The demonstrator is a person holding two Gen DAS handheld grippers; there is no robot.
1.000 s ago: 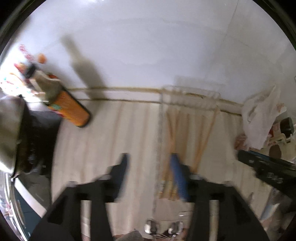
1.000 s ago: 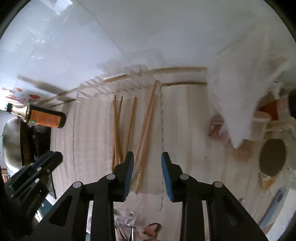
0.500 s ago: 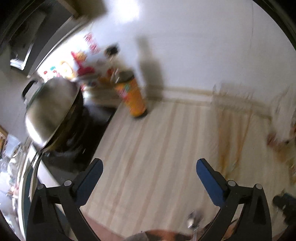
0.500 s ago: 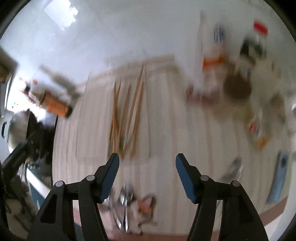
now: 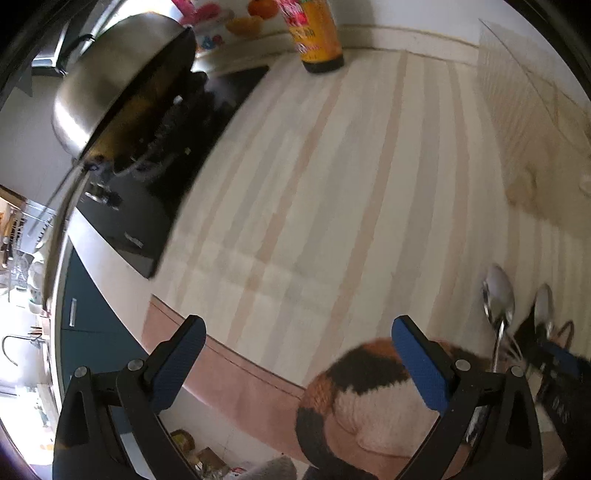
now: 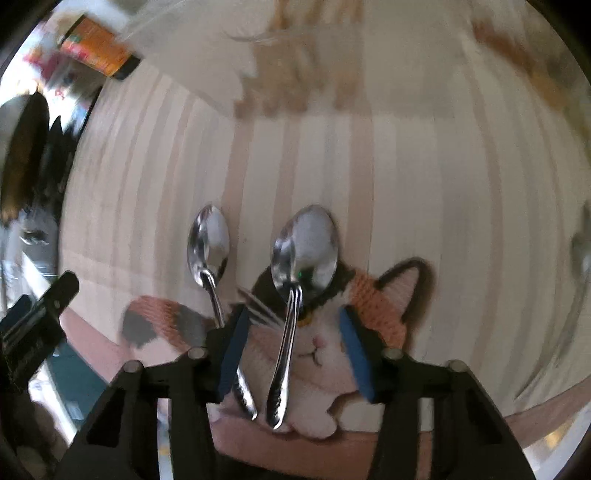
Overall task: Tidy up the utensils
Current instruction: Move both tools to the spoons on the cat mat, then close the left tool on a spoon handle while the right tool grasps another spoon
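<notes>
At the desk's (image 5: pixel 332 166) near edge, two spoons (image 6: pixel 304 251) lie on a cat-shaped mat (image 6: pixel 325 354). The right gripper (image 6: pixel 291 347) straddles one handle, jaws narrowing but pads clear of it. The left gripper (image 5: pixel 295 365) gapes wide and empty. Farther off, a wok (image 5: pixel 118 81) sits on the stove (image 5: pixel 177 155) at the left edge, with an orange bottle (image 5: pixel 317 33) by the far wall.

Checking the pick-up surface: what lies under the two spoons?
Both spoons rest with handles on a cat-shaped mat and bowls over the striped countertop. The right gripper's fingers hide part of the left spoon's handle and the mat.
</notes>
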